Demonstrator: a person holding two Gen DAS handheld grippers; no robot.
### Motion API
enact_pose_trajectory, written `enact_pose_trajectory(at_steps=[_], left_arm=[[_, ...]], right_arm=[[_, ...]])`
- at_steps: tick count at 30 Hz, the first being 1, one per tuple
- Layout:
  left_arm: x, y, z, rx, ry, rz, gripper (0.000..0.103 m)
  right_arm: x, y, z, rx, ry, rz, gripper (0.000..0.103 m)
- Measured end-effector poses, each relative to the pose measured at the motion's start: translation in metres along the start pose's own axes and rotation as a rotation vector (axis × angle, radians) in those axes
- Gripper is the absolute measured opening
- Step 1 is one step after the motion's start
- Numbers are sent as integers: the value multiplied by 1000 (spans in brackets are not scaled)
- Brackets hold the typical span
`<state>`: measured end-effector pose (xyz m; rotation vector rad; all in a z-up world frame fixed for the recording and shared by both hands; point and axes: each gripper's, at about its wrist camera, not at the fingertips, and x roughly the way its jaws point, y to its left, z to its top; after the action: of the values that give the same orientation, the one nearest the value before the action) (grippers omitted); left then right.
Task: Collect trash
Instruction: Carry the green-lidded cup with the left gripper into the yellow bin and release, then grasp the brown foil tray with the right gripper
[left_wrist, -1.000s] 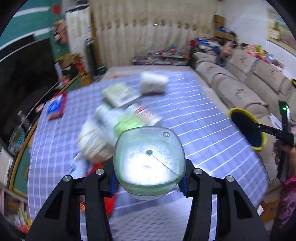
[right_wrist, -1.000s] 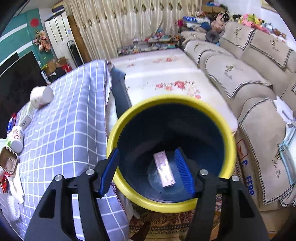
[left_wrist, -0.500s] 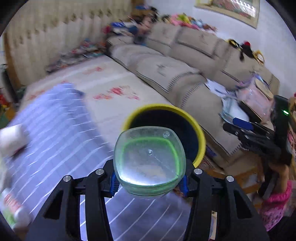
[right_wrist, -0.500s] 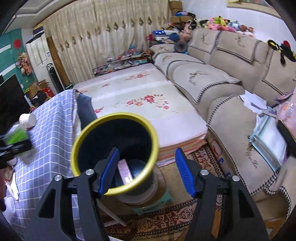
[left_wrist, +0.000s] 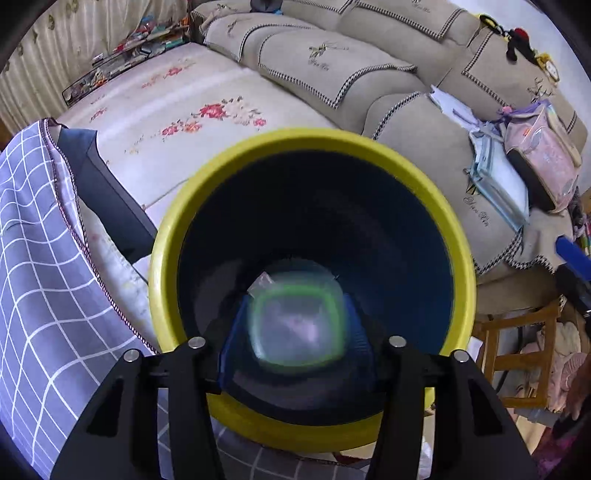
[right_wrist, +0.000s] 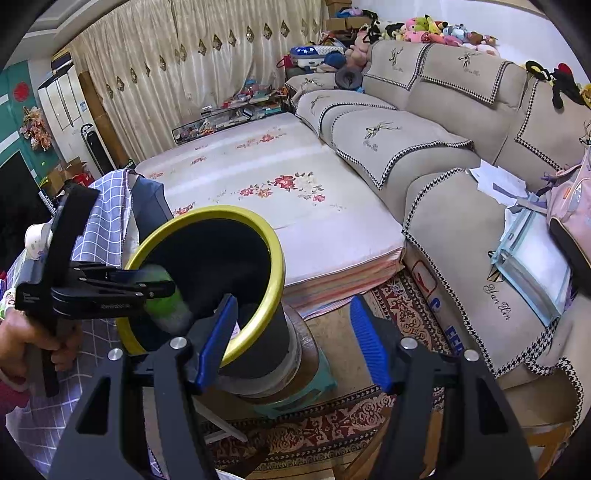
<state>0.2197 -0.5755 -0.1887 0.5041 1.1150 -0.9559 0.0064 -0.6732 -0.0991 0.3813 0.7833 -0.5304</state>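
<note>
A clear plastic bottle with a green band shows blurred and bottom-on inside the mouth of the dark blue bin with a yellow rim. My left gripper points down into the bin. Its jaws are opening, and both blue pads stand just clear of the bottle's sides. From the right wrist view, the left gripper reaches over the bin's rim with the green bottle below its tips. My right gripper hangs open and empty in front of the bin, to its right.
The bin stands on a round stand on a teal stool over a patterned rug. A table with a checked cloth borders it on the left. A floral mattress and a beige sofa lie behind. A wooden chair stands at the right.
My left gripper swung from above the table over to the bin and tipped downward with the bottle. The bottle now looks smaller and blurred between wider jaws. My right gripper backed off the bin's mouth.
</note>
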Motion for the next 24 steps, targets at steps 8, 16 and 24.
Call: enact_pose_trajectory(at_steps=[8,16,24], left_arm=[[-71,1,-21,-25,-114,0,65],[-206,34,-114,-127,-343,72,91],[-295,100,-246,-368,-472,291,96]], right_arm=[[5,9,-6,-3,12,33,62],[14,52,-14,-65,43,112,63],[2,147,-21,-220,39,261,64]])
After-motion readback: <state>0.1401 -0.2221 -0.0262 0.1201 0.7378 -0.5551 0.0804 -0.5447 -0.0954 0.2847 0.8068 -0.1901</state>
